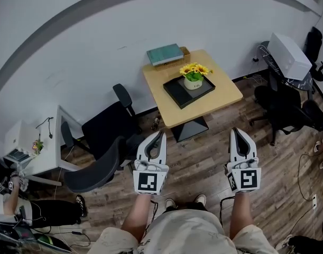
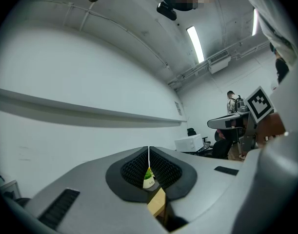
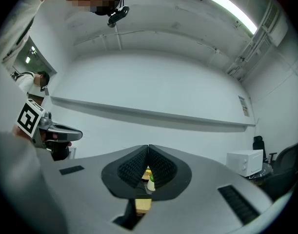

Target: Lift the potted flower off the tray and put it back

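Observation:
The potted flower (image 1: 193, 77), yellow blooms in a pale pot, stands on a black tray (image 1: 174, 92) on the wooden table (image 1: 224, 91), well ahead of both grippers. My left gripper (image 1: 160, 135) and right gripper (image 1: 238, 132) are held side by side over the floor, pointing toward the table, both shut and empty. In the left gripper view the closed jaws (image 2: 149, 152) frame a sliver of the pot (image 2: 148, 179) far off. The right gripper view shows the same, its jaws (image 3: 148, 150) shut, the pot (image 3: 149, 184) small below them.
A teal book (image 1: 165, 54) lies at the table's far corner. Black office chairs (image 1: 105, 127) stand left of the table, beside a white desk (image 1: 50, 157). Another desk with a white appliance (image 1: 288, 54) and chairs (image 1: 288, 115) is at the right. A seated person (image 1: 24, 208) is at lower left.

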`<action>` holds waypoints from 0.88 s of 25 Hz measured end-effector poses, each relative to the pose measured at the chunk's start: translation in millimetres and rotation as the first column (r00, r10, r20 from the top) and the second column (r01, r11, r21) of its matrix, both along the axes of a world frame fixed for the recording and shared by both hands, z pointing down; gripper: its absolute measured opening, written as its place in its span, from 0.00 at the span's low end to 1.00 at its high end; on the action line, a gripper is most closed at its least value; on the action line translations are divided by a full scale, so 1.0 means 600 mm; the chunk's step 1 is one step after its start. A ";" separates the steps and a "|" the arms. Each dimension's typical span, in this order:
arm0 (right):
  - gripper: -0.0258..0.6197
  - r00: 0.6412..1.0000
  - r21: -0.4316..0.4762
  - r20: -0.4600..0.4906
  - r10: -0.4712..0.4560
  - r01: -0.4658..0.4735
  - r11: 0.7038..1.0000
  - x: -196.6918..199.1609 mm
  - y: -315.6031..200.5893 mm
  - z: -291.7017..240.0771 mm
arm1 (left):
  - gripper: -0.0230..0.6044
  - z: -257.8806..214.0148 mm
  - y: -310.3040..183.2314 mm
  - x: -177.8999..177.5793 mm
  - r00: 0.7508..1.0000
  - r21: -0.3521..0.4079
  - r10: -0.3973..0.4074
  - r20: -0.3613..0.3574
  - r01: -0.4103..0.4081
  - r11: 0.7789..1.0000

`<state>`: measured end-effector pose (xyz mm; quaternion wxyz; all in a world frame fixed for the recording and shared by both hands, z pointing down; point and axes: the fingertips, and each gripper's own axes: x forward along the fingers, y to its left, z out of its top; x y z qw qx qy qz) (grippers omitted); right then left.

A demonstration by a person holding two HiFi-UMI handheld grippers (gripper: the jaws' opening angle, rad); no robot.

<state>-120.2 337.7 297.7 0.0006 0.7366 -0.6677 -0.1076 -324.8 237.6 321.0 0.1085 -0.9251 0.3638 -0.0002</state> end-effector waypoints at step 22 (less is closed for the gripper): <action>0.36 0.999 -0.039 0.015 0.042 -0.041 0.998 0.059 0.018 0.031 | 0.36 0.027 0.015 0.068 0.998 -0.021 0.044 0.036 -0.044 0.999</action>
